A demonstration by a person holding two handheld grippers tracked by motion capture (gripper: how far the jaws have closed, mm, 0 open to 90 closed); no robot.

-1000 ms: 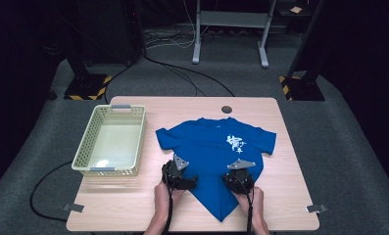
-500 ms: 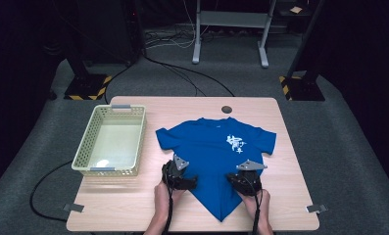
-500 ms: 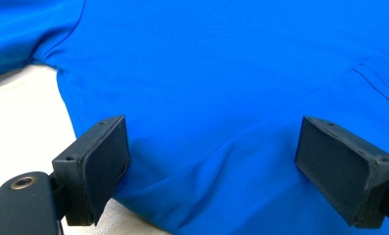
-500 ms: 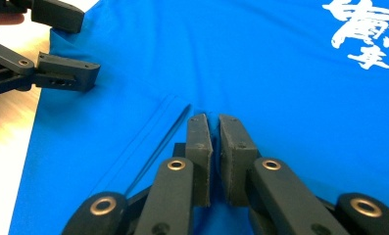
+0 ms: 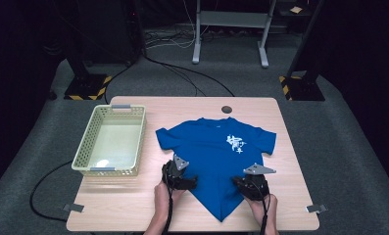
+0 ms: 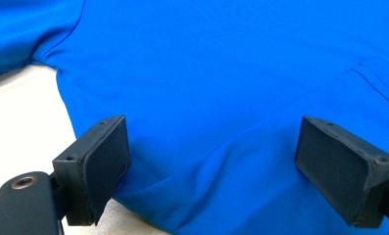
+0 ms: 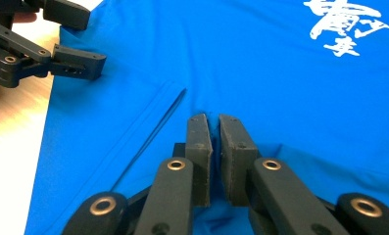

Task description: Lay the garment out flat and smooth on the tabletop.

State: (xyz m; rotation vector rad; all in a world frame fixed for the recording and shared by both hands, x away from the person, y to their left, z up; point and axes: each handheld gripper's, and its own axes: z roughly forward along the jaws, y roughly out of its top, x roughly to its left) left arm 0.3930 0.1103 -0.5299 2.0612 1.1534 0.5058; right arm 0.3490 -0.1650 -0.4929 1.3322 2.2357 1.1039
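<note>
T-shirt (image 5: 216,156) fabric pinched, hidden inside right gripper (image 7: 215,128); left gripper (image 6: 211,161) wide.

Left tongs (image 5: 191,182) with jaws spread wide, right tongs (image 5: 237,182) pinched shut just beside them, both hands low behind, forearms side by side

From above our side we look forward and down on the table (image 5: 133,215). Our 2 gripper cameras sit close over the blue shirt (image 5: 216,156), which all 3 views share, probably near its hem.
</note>
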